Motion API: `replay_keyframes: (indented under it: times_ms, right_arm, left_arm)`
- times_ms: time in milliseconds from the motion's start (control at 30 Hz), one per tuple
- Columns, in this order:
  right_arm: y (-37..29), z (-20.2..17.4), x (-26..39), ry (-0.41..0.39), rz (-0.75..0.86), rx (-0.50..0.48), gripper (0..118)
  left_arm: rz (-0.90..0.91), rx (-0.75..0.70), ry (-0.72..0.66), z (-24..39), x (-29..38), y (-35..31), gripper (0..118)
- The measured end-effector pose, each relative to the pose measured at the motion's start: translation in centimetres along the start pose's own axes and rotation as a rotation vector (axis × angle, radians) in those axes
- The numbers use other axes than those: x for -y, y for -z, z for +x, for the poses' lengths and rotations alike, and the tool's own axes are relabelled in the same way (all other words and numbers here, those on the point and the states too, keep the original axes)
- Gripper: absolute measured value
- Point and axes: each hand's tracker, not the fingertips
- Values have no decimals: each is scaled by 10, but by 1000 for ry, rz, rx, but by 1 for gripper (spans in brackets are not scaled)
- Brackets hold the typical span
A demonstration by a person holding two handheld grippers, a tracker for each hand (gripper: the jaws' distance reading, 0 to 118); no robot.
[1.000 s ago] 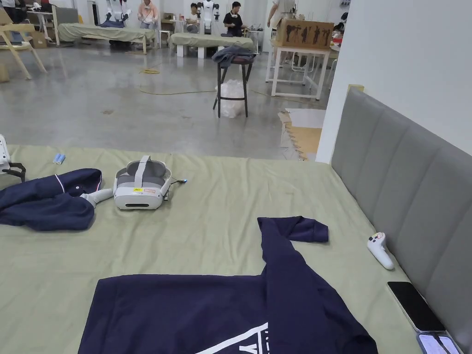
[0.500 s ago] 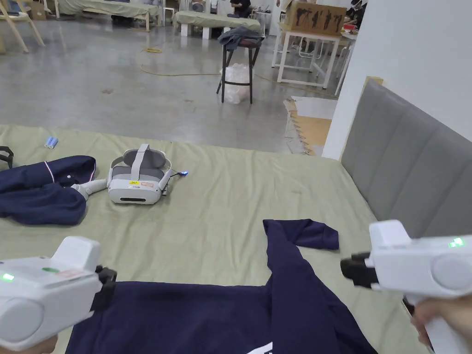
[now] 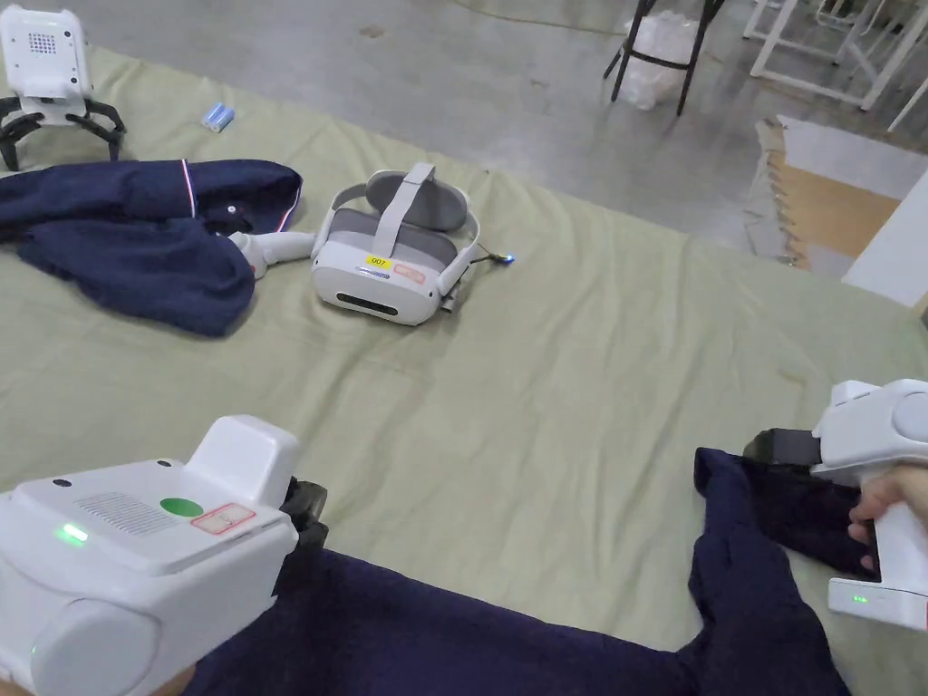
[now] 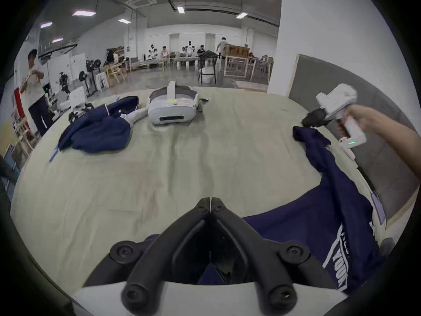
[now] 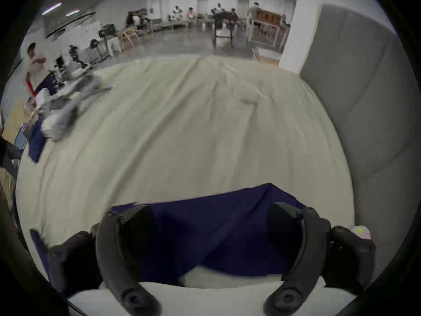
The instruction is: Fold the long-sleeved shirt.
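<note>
A navy long-sleeved shirt (image 3: 435, 634) with white lettering lies flat on the green bedsheet (image 3: 562, 381) near the front edge. Its right sleeve (image 3: 734, 553) runs away from me, the end doubled over to the right. My right gripper (image 3: 781, 448) is at that sleeve end. In the right gripper view its jaws stand wide open with the sleeve cloth (image 5: 216, 229) lying between them. My left gripper (image 3: 308, 512) hovers over the shirt's far left edge. In the left gripper view its jaws (image 4: 210, 204) are shut tip to tip, with the shirt (image 4: 319, 225) below and to the right.
A white headset (image 3: 394, 249) and a controller (image 3: 272, 246) lie at the back of the bed beside a second navy garment (image 3: 145, 254). A white device on black legs (image 3: 41, 54) and blue batteries (image 3: 217, 116) sit at the far left. A grey headboard (image 5: 364, 115) bounds the right side.
The head camera has tipped down. Both grippers came into view from below; the right one has dropped onto the doubled sleeve end, and the left has moved closer over the shirt's left edge.
</note>
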Motion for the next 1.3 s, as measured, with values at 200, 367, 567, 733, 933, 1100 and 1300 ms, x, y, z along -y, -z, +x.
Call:
replay_keyframes:
  times_ms: [200, 367, 567, 733, 933, 1100, 1300]
  right_arm:
    - [-11, -3, 11, 66, 17, -56, 3]
    - [-120, -3, 28, -68, 183, -13, 5]
    - [-291, -1, 123, -113, 378, -57, 5]
    - [-334, -5, 244, -79, 394, -111, 5]
    - [-246, -29, 358, 1, 116, -157, 6]
    - [-196, -33, 381, 75, 165, -168, 26]
    - [-299, -21, 383, 111, 366, -79, 118]
  left_arm:
    - [-17, -17, 30, 4, 7, -1, 3]
    - [-11, -7, 40, 14, 4, -20, 3]
    - [50, 34, 47, 27, 10, -80, 3]
    - [66, 58, 43, 37, 29, -125, 3]
    - [32, 65, 47, 46, 54, -155, 3]
    - [22, 70, 57, 51, 61, -169, 3]
    - [21, 95, 39, 50, 65, -181, 3]
